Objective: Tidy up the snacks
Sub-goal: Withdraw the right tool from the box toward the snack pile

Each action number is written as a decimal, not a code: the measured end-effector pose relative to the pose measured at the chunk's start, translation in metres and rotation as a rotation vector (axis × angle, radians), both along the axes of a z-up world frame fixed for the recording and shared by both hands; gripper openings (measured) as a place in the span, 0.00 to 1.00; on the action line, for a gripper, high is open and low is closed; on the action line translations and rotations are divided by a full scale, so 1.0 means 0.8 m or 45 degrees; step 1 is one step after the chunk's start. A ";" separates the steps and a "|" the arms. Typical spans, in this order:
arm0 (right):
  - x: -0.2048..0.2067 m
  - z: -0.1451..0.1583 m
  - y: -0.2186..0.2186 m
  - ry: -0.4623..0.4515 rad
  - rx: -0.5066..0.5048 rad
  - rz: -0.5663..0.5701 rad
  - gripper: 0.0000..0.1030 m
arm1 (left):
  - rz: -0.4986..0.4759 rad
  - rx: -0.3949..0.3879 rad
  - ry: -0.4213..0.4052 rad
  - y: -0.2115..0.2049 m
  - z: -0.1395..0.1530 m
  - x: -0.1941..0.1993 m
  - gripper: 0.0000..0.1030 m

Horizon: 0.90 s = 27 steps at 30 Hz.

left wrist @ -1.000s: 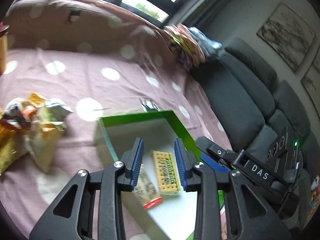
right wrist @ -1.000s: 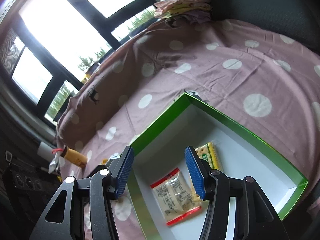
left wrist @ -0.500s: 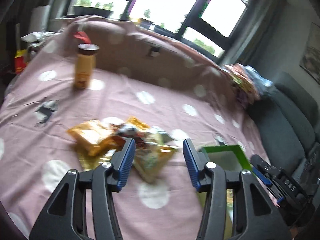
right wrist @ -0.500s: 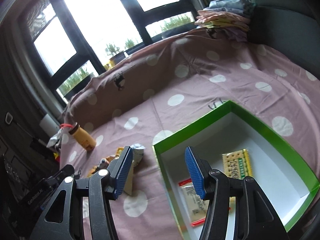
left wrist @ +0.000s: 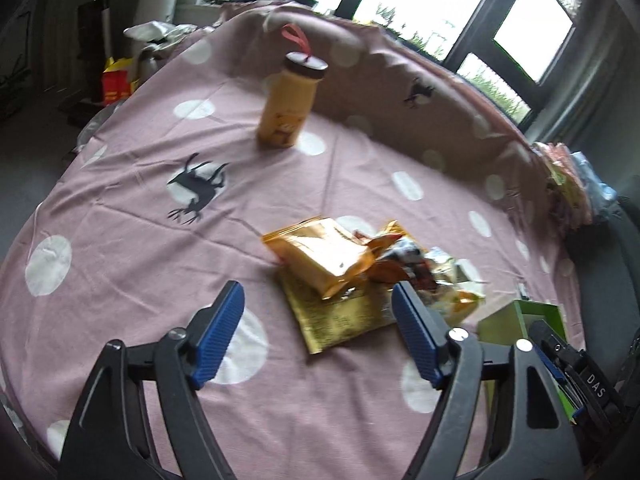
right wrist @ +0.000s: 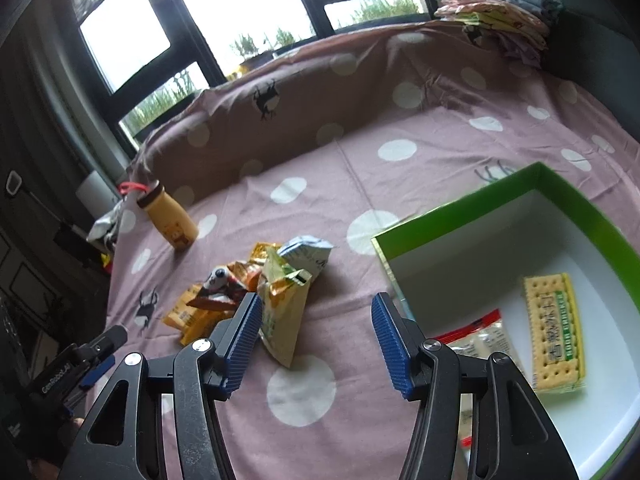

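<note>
Left hand-held gripper point(left wrist: 318, 334) just spreading, nothing between, snack pile point(left wrist: 360, 276) just ahead, green box point(right wrist: 540, 216) right.

A: Where do the loose snacks lie?

B: The snack pile point(right wrist: 256, 296), crumpled orange, gold and pale packets, lies just ahead of the right gripper's point(right wrist: 316, 336) left fingertip.

A: And the box?

B: The green box point(right wrist: 460, 210), right of that gripper, holds a flat cracker packet point(right wrist: 554, 330) and a red-edged clear packet point(right wrist: 484, 338).
</note>
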State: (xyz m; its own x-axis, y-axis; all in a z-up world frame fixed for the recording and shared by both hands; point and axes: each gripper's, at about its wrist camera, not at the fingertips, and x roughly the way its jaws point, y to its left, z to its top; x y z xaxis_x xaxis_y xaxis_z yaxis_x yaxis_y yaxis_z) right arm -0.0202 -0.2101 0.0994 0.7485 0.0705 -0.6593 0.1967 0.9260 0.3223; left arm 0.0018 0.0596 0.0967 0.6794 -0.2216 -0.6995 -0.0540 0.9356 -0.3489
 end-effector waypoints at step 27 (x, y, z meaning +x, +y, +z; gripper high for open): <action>0.101 -0.092 0.036 0.189 0.081 0.045 0.66 | -0.030 0.025 0.229 -0.019 -0.061 0.028 0.75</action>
State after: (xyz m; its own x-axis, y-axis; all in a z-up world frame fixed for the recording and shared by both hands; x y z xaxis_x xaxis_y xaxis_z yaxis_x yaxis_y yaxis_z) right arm 0.0608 -0.1813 0.0258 0.6396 0.1400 -0.7558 0.2143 0.9118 0.3502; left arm 0.0244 0.0441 0.0481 0.5381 -0.2209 -0.8134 -0.0921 0.9439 -0.3172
